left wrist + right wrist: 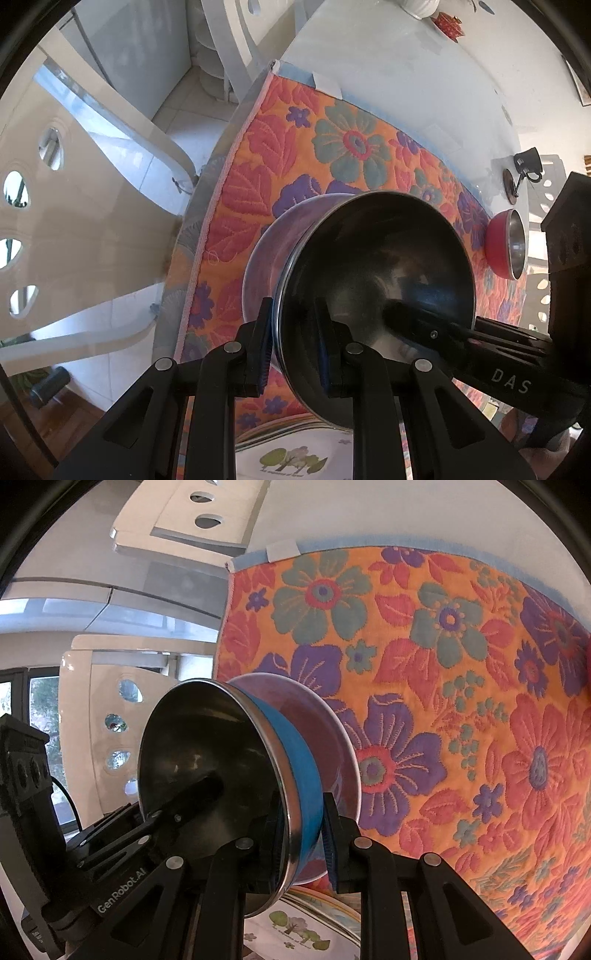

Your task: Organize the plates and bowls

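Observation:
A bowl (373,266), blue outside (295,760) and dark steel inside, is gripped on two opposite sides of its rim. My left gripper (293,332) is shut on the near rim, one finger inside and one outside. My right gripper (301,812) is shut on the other side, and it shows in the left wrist view as black fingers (424,325) reaching in from the right. Right behind the blue bowl sits a larger shiny steel bowl (266,258) (332,731) on the floral mat (461,701). Whether the two bowls touch I cannot tell.
A red bowl with a steel inside (506,243) stands on the mat's right part. A white plate with printed trees (291,458) (295,930) lies under the grippers. A small black stand (524,170) is on the glass table (406,66). White chairs (92,221) flank the table's left edge.

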Demonstrator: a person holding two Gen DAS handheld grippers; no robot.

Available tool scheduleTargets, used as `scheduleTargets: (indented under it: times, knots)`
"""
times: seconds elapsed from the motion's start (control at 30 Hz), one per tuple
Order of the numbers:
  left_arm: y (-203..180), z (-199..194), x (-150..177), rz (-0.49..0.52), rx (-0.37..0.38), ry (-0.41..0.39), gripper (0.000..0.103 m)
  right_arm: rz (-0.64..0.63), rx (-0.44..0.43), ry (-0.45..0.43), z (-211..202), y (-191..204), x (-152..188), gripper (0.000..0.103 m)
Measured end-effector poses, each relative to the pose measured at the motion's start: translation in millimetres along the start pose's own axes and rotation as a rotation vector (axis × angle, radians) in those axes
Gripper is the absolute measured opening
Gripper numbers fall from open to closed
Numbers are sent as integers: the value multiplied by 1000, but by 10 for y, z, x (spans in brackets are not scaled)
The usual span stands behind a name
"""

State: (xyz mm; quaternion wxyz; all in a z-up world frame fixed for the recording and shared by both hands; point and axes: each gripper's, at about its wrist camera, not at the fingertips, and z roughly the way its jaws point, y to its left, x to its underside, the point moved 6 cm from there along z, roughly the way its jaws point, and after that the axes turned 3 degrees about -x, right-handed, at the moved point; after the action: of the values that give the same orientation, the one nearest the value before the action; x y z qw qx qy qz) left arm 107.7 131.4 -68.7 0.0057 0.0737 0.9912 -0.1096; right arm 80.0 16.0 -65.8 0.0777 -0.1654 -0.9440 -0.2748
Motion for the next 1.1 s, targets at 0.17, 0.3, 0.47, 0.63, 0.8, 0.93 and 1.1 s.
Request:
scheduleTargets:
  times: [0.17, 0.3, 0.47, 0.63, 0.8, 0.93, 1.1]
  knots:
    - [2, -4, -10, 6, -3, -4, 17, 14, 5, 4, 64, -31, 5, 22]
    - [16, -10, -12, 3, -6, -8, 17, 11, -6, 5, 81, -28, 9, 22]
    - [32, -53, -13, -4, 5, -15, 17, 4, -6, 9, 58, -16, 18, 24]
    - [30, -87, -14, -1, 5, -26, 17, -15, 19, 7, 66, 33, 11, 33]
    - [42, -96, -7, -3, 7, -28, 17, -29, 47, 5, 90, 50, 9, 36]
    - [68, -111, -16, -11, 9, -31, 17, -22, 34, 1, 83, 34, 0, 36]
    - [76, -136, -7, -17, 22, -35, 17, -31, 39, -6, 61, 39, 14, 37]
